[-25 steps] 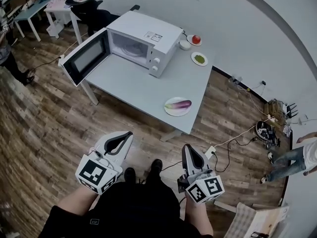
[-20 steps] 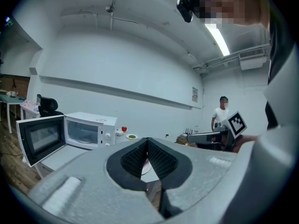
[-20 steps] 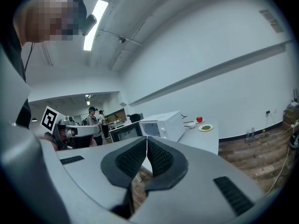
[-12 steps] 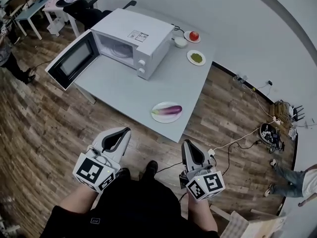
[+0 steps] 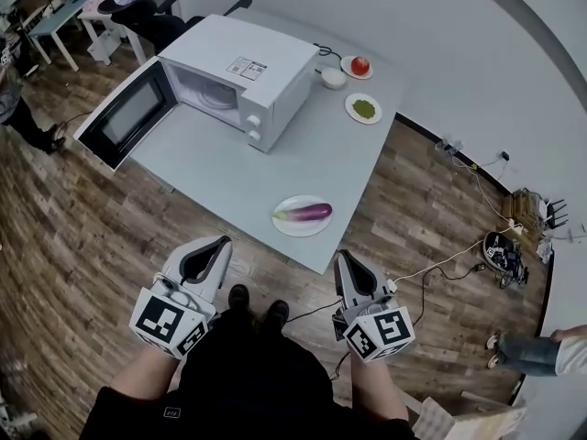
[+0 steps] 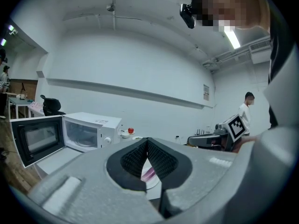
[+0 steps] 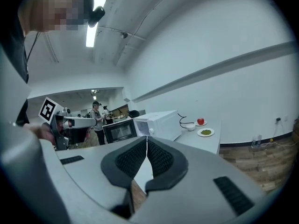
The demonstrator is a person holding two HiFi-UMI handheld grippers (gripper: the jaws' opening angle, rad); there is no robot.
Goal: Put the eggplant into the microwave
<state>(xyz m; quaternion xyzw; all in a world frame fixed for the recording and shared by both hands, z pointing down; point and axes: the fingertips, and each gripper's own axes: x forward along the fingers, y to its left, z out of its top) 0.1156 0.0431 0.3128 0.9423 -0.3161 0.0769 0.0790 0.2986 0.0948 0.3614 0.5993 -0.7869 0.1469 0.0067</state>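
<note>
Desk (image 5: pixel 229 159) carries the microwave (image 5: pixel 252 67), its door hanging open. Eggplant (image 5: pixel 310 213) lies on a white plate (image 5: pixel 281 226) near the desk's front edge, well apart from both tools. Left tool (image 5: pixel 220 244) and right tool (image 5: pixel 344 258): clenched, empty. Eggplant probably light, firm, glossy-slick; grip mid-body, across its width.

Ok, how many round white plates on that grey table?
3. First plate: near edge, under the purple eggplant; second plate: right of the white microwave, holding green food; third plate: behind it, holding red fruit. More may be hidden.
</note>
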